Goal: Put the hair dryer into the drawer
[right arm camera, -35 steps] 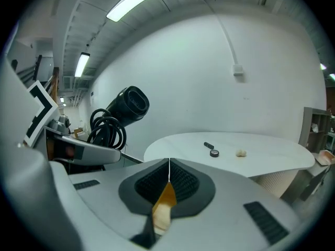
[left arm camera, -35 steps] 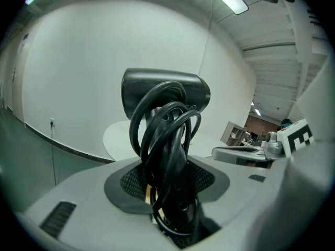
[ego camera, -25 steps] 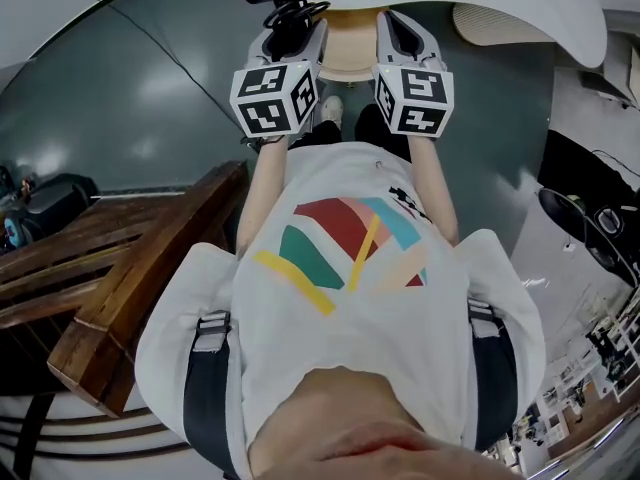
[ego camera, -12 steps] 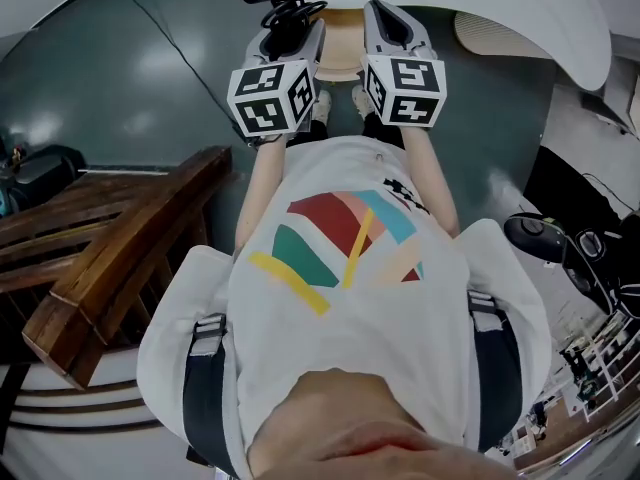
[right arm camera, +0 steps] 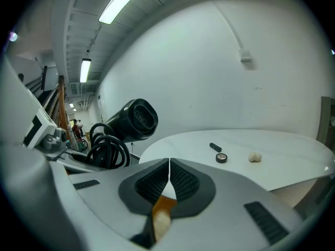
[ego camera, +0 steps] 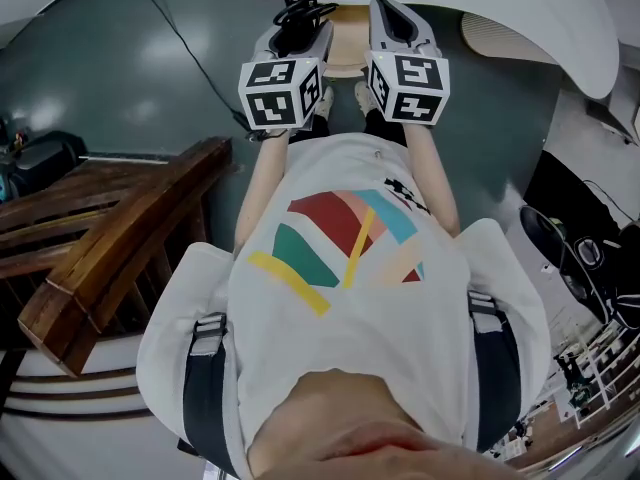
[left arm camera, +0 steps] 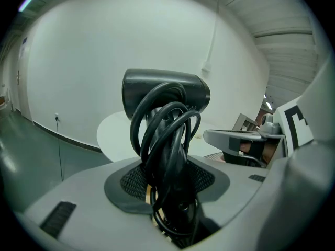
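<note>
Left hand-held gripper (left arm camera: 168, 188) clamps hair dryer (left arm camera: 165, 91) — barrel crosswise.

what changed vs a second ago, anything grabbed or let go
The head view swung: the brown wooden furniture slid left in frame. Both grippers barely shifted. Nothing taken or released: the left gripper still clamps the black cord-wrapped hair dryer; the right gripper stays beside it, shut, empty.
</note>
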### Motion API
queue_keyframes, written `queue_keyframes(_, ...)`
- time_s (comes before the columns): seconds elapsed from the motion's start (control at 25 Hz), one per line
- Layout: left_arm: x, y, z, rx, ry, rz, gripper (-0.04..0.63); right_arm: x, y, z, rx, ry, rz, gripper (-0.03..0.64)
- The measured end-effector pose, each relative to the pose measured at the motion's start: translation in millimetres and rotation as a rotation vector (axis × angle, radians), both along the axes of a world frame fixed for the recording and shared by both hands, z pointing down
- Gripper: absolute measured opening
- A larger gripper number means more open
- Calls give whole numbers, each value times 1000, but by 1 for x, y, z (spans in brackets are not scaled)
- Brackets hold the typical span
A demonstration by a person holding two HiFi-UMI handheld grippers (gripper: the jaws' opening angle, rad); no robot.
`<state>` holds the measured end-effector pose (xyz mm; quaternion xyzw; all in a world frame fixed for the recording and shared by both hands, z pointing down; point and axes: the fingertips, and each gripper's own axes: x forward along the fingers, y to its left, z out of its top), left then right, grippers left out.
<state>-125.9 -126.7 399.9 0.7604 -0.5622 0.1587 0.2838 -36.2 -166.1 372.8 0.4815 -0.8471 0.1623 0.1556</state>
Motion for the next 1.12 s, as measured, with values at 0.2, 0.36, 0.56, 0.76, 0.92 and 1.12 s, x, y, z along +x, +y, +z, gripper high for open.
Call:
queue_keyframes(0.2, 10, 4, 14, -48, -6, 33, 198, 4, 5, 5, -13, 5, 5, 11)
queue_keyframes(0.36, 18, 10, 28, -92, -14, 66, 198, 13, 9, 11, -30, 6, 27, 11)
queue_keyframes(0.56, 24, 20, 50, -171, -27, 102, 198, 26, 16, 22, -57, 7, 67, 11)
queue_keyframes(0.76, 31, 25, 71, -239, -80, 144, 198, 41, 18, 32, -89, 5, 93, 11)
queue_keyframes(0.92, 37, 29, 87, -297, -139, 194, 198, 51, 19, 38, -106, 2, 113, 11)
queue_keyframes(1.12, 44, 35, 107, -378, -184, 264, 198, 62, 22, 47, -129, 0, 141, 11)
